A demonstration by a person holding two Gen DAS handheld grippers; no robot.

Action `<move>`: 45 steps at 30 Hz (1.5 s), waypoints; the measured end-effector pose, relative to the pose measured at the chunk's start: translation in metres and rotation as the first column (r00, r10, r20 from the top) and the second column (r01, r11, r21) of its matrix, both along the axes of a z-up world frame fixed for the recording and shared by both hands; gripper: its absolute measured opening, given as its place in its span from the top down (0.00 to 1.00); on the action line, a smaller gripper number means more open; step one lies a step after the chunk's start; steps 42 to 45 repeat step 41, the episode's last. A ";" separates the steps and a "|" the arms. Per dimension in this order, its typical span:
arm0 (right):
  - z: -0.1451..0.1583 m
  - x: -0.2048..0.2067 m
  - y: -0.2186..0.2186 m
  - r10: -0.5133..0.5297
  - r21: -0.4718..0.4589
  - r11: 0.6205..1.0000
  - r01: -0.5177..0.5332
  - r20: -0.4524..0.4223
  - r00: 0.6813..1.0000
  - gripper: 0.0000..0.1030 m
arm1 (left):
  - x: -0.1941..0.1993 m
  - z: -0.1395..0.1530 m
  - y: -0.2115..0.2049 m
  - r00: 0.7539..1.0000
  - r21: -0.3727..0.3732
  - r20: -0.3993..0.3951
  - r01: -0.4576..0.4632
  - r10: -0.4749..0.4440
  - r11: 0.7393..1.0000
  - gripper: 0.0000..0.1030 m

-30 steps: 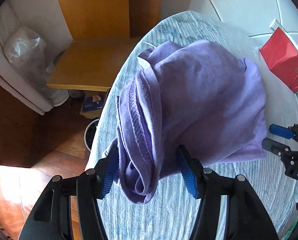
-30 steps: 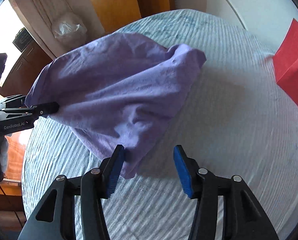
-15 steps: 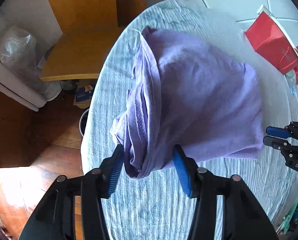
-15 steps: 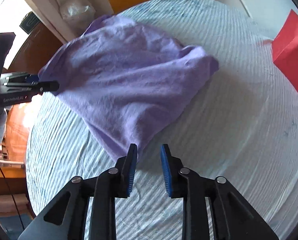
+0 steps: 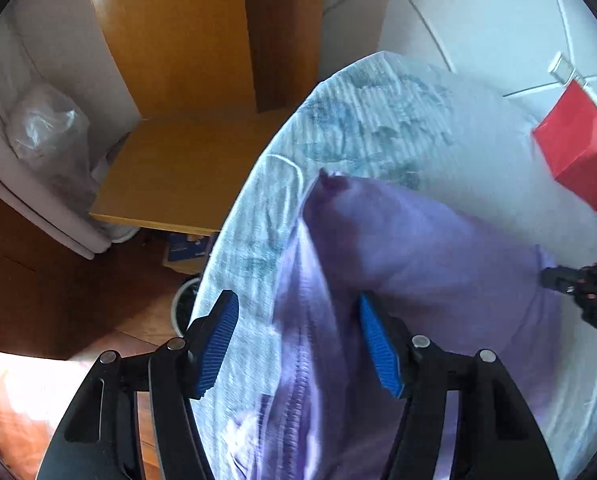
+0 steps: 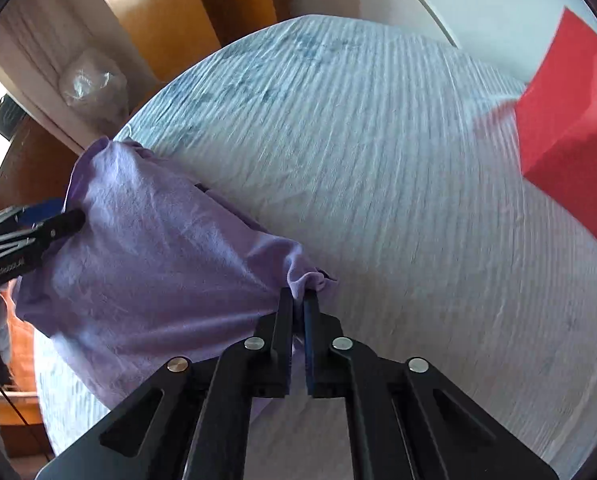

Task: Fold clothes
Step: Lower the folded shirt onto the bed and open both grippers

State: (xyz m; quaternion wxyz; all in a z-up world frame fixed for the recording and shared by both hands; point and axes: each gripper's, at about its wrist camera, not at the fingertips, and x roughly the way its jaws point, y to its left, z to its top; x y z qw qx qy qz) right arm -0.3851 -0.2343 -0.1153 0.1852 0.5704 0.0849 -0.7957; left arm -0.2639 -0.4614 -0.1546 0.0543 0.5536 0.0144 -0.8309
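A purple garment (image 5: 418, 264) lies bunched on the round table covered with a light blue striped cloth (image 5: 362, 120). My left gripper (image 5: 298, 340) is open, its blue pads wide apart, with the garment's stitched hem lying between them. My right gripper (image 6: 298, 300) is shut on a corner of the purple garment (image 6: 146, 264) and lifts it off the cloth. The right gripper's tip also shows at the right edge of the left wrist view (image 5: 578, 284). The left gripper shows at the left of the right wrist view (image 6: 30, 236).
A red paper bag (image 5: 574, 156) stands at the table's far right, also seen in the right wrist view (image 6: 570, 144). A wooden side table (image 5: 178, 172) and a sofa with a clear plastic bag (image 5: 46, 132) stand beyond the table's left edge.
My right gripper has closed on the garment's corner and pulled it up. My left gripper has opened and let the garment go; the cloth has shifted toward the table's left side.
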 end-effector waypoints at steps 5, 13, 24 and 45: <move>-0.001 -0.006 -0.007 -0.009 0.064 0.998 0.015 -0.090 0.996 0.85 | 0.003 -0.001 -0.005 0.999 0.006 -0.016 -0.038 0.038 0.999 0.38; 0.047 0.063 0.010 -0.004 -0.083 0.996 -0.009 -0.146 0.989 0.38 | 0.074 0.041 0.019 0.997 0.079 -0.082 -0.008 0.014 0.997 0.38; 0.035 0.142 0.016 -0.012 -0.044 0.999 0.008 -0.107 0.994 0.19 | 0.143 0.048 0.083 0.997 0.106 -0.081 0.028 -0.019 0.994 0.38; 0.048 0.178 0.030 -0.058 -0.065 0.997 0.050 -0.135 0.989 0.19 | 0.158 0.055 0.105 0.994 0.050 -0.097 0.047 -0.042 0.998 0.38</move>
